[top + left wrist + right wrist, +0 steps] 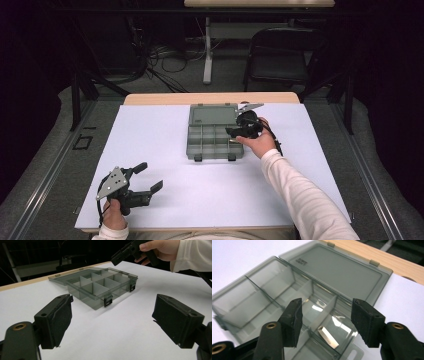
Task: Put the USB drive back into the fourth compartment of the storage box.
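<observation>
Smoky grey organiser box (214, 131); silver USB stick (327, 337); white tabletop (200, 190); black claws.

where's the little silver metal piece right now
In the right gripper view, the silver metal piece lies flat in a compartment of the open organizer box, just below and between the right tongs, whose jaws stand open above it.

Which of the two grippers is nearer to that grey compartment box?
The right gripper is nearer: it hovers over the open compartment box's right edge. The left gripper sits apart from it, near the table's front left.

A lab: dark curtains, floor cables (165, 62), folding chair (280, 55).
</observation>
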Tool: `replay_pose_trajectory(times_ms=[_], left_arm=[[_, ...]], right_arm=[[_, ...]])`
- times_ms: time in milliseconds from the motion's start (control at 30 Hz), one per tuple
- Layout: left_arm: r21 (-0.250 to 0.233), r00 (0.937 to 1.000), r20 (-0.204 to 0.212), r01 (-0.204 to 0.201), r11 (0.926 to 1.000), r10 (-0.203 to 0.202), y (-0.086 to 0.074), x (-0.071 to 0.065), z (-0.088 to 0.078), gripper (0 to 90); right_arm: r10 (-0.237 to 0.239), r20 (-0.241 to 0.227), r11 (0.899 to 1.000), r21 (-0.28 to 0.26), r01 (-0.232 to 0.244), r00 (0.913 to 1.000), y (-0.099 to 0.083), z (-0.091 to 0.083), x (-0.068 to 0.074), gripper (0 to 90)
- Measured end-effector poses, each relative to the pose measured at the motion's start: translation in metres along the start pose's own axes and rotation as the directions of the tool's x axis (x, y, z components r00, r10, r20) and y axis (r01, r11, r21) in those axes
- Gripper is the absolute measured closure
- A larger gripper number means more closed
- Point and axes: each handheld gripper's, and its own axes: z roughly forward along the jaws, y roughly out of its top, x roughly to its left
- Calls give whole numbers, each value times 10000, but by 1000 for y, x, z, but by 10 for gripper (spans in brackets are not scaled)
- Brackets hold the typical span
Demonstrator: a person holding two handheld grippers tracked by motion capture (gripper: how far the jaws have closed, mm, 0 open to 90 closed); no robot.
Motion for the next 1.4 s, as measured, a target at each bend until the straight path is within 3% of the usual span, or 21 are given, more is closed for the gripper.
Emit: replay_pose_trajectory(times_ms=[167, 500, 967, 1400], left_arm=[[4, 10000, -4, 8, 10000, -8, 0, 0, 0, 156], [-4, 10000, -29, 43, 10000, -43, 0, 0, 0, 155], [19, 10000, -19, 29, 10000, -29, 0, 0, 0, 155], [74, 10000, -24, -4, 10000, 4, 0, 0, 0, 155]], right_arm=[[-101, -98, 9995, -316, 98, 9999, -2, -4, 3, 348], [-227, -17, 9978, -630, 225, 9997, -4, -15, 10, 330], [-238, -200, 9921, -1235, 211, 9995, -15, -35, 17, 147], [-44, -116, 9881, -1539, 26, 9999, -31, -50, 25, 142]])
